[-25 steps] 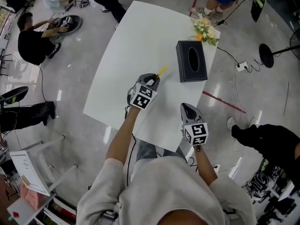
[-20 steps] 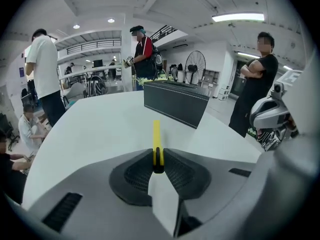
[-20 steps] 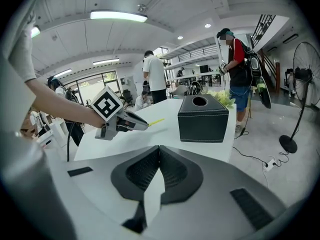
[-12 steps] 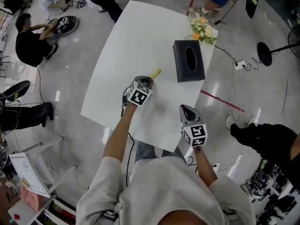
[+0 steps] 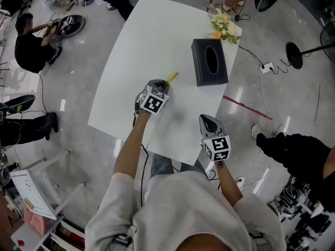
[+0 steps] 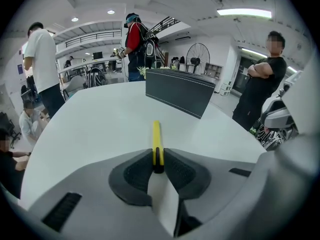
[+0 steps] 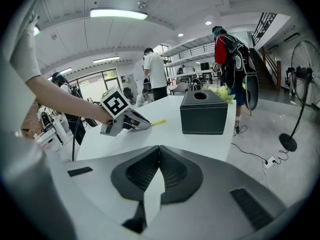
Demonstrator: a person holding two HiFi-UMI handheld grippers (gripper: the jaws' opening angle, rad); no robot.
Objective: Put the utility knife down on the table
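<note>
We watched the black tissue box first, sitting on the white table right of centre in the head view. The oval slot in its lid showed only darkness, so we could not tell what was inside. In the left gripper view the same box stood across the upper middle, well beyond the jaws. In the right gripper view it sat right of centre with its round opening on top. Just behind it, at the table's upper right corner, we saw a small bunch of white and orange flowers. Whatever held them was too small for us to make out. The only markings we could read as such were the black-and-white square patterns on the gripper cubes. Then the action: the left gripper was at mid-frame over the table, and its own view showed both pads clamped on the yellow utility knife. The knife poked out ahead of the jaws toward the upper right, near the box's lower left corner but apart from it. From the right gripper view the knife looked very low at the tabletop, though we could not tell whether it touched. The right gripper hung at the table's lower right edge. Its own view showed its pads pressed together with nothing between them.
</note>
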